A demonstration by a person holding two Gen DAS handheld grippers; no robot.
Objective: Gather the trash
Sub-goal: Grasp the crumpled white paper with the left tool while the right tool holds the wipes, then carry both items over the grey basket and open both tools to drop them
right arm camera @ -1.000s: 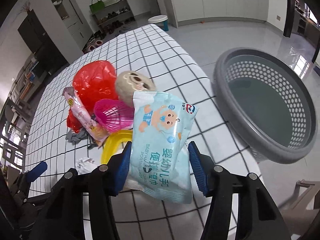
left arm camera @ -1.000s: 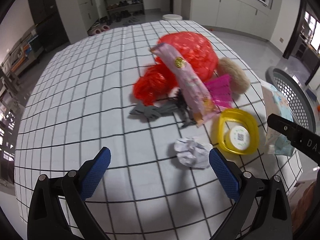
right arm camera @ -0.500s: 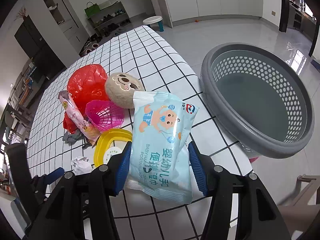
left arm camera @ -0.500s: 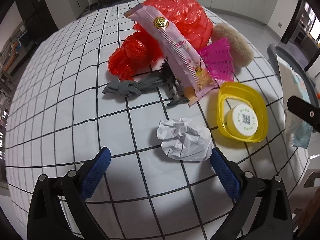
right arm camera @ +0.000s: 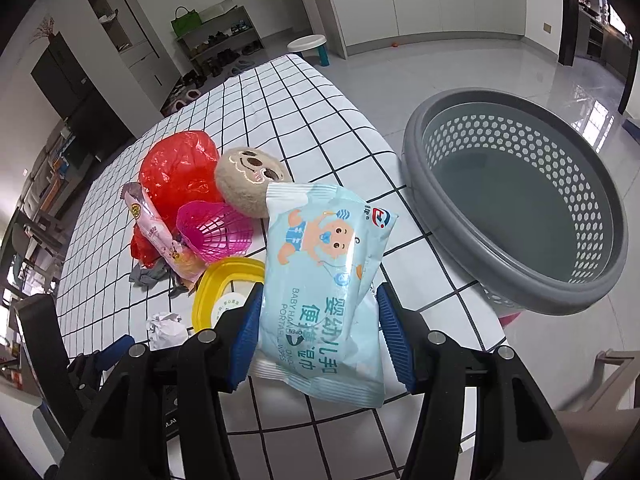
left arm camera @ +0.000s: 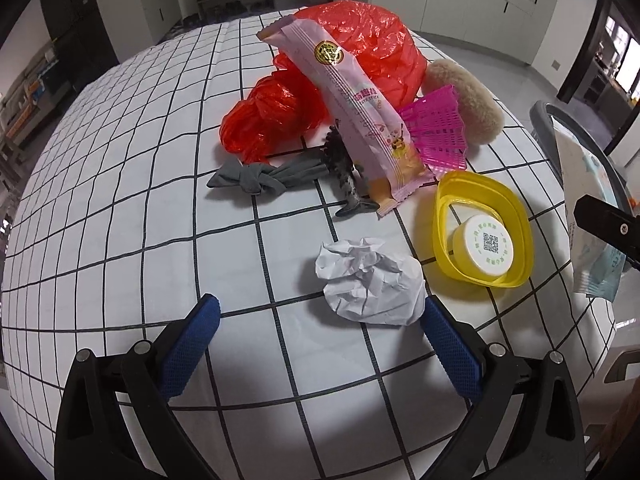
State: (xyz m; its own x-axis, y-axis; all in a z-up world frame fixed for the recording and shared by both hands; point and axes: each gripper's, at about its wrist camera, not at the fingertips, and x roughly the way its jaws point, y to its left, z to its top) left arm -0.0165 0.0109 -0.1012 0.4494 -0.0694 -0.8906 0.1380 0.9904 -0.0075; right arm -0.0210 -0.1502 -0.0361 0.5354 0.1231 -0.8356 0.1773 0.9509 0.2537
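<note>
My right gripper [right arm camera: 318,328] is shut on a light blue wet-wipe pack [right arm camera: 324,276], held above the table edge beside the grey perforated basket [right arm camera: 520,200]. My left gripper [left arm camera: 318,322] stands open just above the checked tablecloth, with a crumpled white paper ball [left arm camera: 370,282] right in front of its blue pads and nearer the right pad. Behind the ball lie a yellow lid [left arm camera: 482,234] with a white cap, a pink snack wrapper [left arm camera: 352,108], a red plastic bag [left arm camera: 360,60] and a pink plastic fan-shaped piece [left arm camera: 436,132].
A grey knotted cloth [left arm camera: 264,176], a dark hair clip [left arm camera: 344,176] and a beige plush toy [left arm camera: 464,100] sit among the pile. The basket stands on the floor off the table's right edge. Cabinets and a shoe shelf line the far wall.
My left gripper has sunk toward the table and closed in on the paper ball, which now looks larger. The right gripper keeps the wipe pack still.
</note>
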